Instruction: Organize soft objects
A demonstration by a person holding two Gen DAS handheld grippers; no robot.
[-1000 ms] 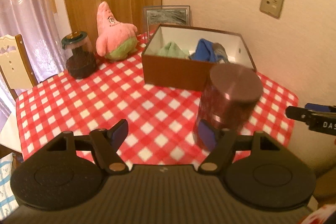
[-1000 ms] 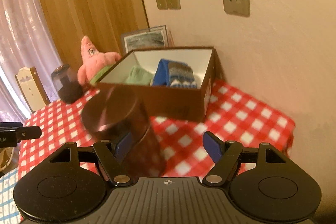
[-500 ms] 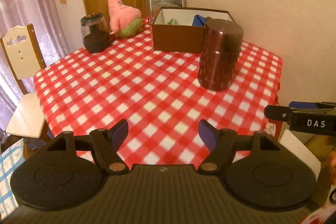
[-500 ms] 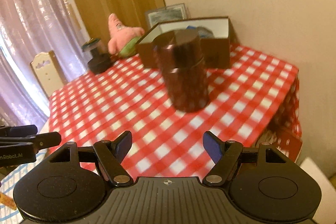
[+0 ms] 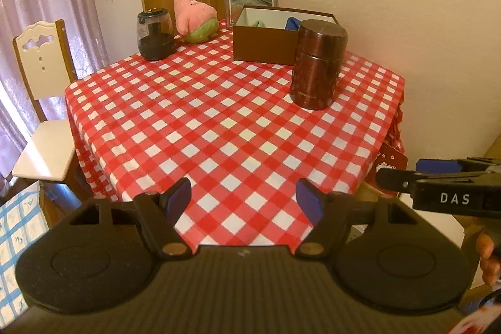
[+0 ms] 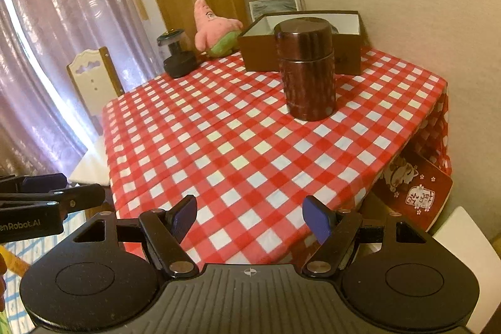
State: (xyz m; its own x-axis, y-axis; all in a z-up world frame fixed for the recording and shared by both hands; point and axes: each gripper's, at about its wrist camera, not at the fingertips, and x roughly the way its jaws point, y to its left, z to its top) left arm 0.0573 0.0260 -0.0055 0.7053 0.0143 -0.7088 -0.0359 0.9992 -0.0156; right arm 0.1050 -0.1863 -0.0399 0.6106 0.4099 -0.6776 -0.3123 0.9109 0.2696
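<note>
left gripper (image 5: 243, 203): black, blue pads, brass screws | right gripper (image 6: 250, 218): black, "DAS" lettering

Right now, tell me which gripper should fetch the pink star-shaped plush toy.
Left, probably. The pink star-shaped plush toy sits at the table's far left, beside the brown cardboard box. The left gripper is open, with bare cloth ahead; the tall brown metal canister blocks the right gripper.

**Both grippers held apart at the near edge of the checkered surface**

The right gripper (image 6: 250, 216) sits low in the frame, fingers (image 6: 317, 219) spread with nothing between them. The left gripper (image 6: 51, 204) enters at lower left. On the surface (image 6: 219, 140), a brown canister (image 6: 308, 69) stands centre-right, before the open brown box (image 6: 346, 52). A pink plush starfish (image 6: 216, 28) sits upper centre, beside a dark jar (image 6: 178, 53).
</note>
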